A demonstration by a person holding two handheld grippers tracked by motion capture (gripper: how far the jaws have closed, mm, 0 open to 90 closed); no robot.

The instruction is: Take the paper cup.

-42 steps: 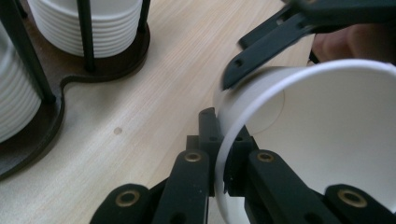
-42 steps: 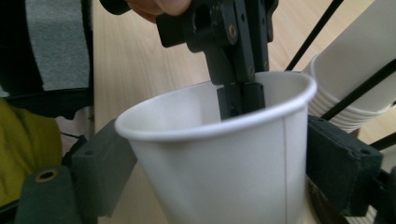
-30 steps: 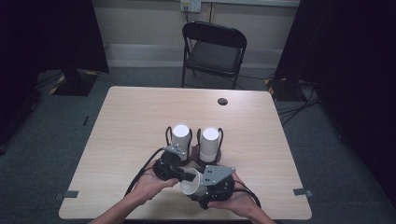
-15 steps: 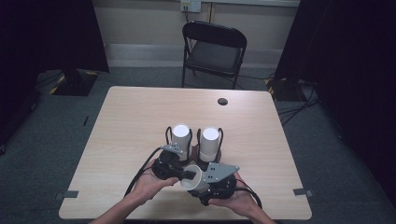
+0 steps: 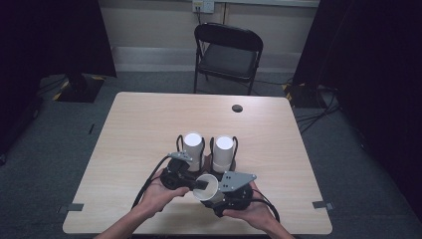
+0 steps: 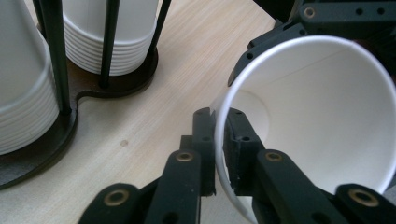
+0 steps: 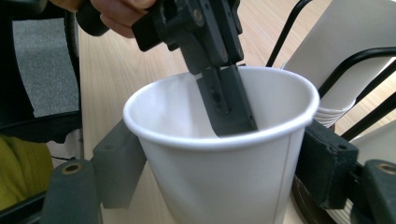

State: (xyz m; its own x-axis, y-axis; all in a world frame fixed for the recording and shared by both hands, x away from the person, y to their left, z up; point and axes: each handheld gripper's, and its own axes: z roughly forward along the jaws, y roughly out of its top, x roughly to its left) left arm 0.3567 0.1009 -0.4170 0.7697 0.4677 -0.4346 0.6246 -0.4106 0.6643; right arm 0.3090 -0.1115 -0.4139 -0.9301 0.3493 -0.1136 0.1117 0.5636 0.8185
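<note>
On the far left of the work area, the cup holder [image 5: 209, 159] is standing near the middle of the table [image 5: 139, 129], its two black wire cages each carrying a stack of white paper cups [image 5: 193, 144]. In the left gripper view we are seeing those stacks [image 6: 112, 42] upright on the dark base, just beyond our jaws.

We are holding the left gripper [image 5: 201, 185] at the near edge, just in front of the holder. Its jaws are clenched on the rim of a single paper cup [image 5: 206, 186]: one pad inside the wall, one outside, as the left gripper view [image 6: 219, 154] is showing plainly. The right gripper view is showing that same inner finger [image 7: 229, 100] reaching down into the cup's mouth [image 7: 219, 140].

To the right, we are cradling the cup's body in the right gripper [image 5: 219, 196], the cup lying between both hands above the near part of the table, apart from the stacks. The right jaws have just been closing around the cup, and their pads are sitting against either side of the wall [image 7: 116, 163], so we are judging this a two-sided grasp.

The cup is looking very light, thin-walled and easily crushed; its wall will likely buckle under a hard squeeze. The rolled rim is the stiffest part, so pinching there, as the left jaws are doing, seems soundest. A gentle hold low on the body, where the base stiffens it, should be keeping it from slipping or denting.
</note>
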